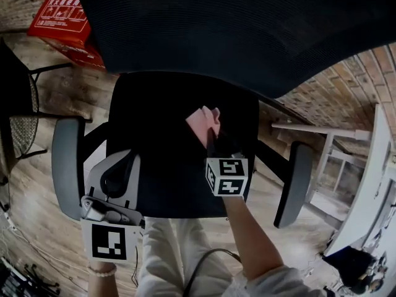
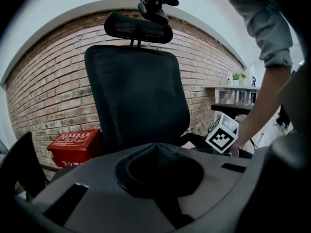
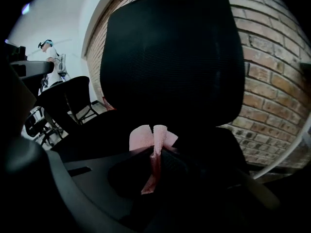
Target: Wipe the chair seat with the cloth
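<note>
wood plank floor and a brick wall around a black office chair. far left, a red box sits on the floor by the wall. next, the chair's grey left armrest. just inside it, the left gripper hangs over the front-left edge of the chair seat; in its own view the jaws are drawn together with nothing between them. contact with the seat cannot be told.

seat: dark and broad, with the mesh backrest rising behind it.

cloth: pale pink, soft and crumpled. it sits over the middle of the seat, slightly right of centre. in the right gripper view it fans out in two rounded lobes past the jaw tips, and a thin pinched strip runs back down between the jaws.

right gripper: jaws clamped on the cloth, pointing toward the backrest. whether the cloth presses on the seat is unclear.

far right, the grey right armrest.
</note>
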Demonstrator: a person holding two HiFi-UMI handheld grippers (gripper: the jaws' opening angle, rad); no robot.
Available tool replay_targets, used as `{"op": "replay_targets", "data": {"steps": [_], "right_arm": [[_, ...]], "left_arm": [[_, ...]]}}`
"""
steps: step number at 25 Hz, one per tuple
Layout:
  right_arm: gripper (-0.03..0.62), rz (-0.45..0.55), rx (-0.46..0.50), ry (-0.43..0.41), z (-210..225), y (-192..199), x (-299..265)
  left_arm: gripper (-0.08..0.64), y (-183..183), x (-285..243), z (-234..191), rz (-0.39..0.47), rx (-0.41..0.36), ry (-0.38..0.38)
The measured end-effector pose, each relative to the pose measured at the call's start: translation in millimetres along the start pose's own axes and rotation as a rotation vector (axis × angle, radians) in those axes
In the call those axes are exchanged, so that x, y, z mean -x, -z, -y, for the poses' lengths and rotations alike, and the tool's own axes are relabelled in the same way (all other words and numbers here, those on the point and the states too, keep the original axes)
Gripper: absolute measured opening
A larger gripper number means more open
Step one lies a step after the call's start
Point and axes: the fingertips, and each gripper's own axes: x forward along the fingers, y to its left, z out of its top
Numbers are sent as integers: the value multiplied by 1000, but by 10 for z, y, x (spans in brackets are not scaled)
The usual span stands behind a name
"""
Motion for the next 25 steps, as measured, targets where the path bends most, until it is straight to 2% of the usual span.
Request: {"op": "replay_targets", "data": {"steps": [9,12,17,25], "right_arm": [[55,-52,-70,241,791,398,600],[55,-77,-99,283,927,535,766],[55,-72,-149,242,823,586,772],[55,-63,-147,50,24,517,464]], "left_arm": [[18,-91,-27,116,12,-23,37],[18,-133,-18,163,16,-19,42],[18,-155,8,171,21,-23,45],[18,-51,183,107,8,-21,32]]}}
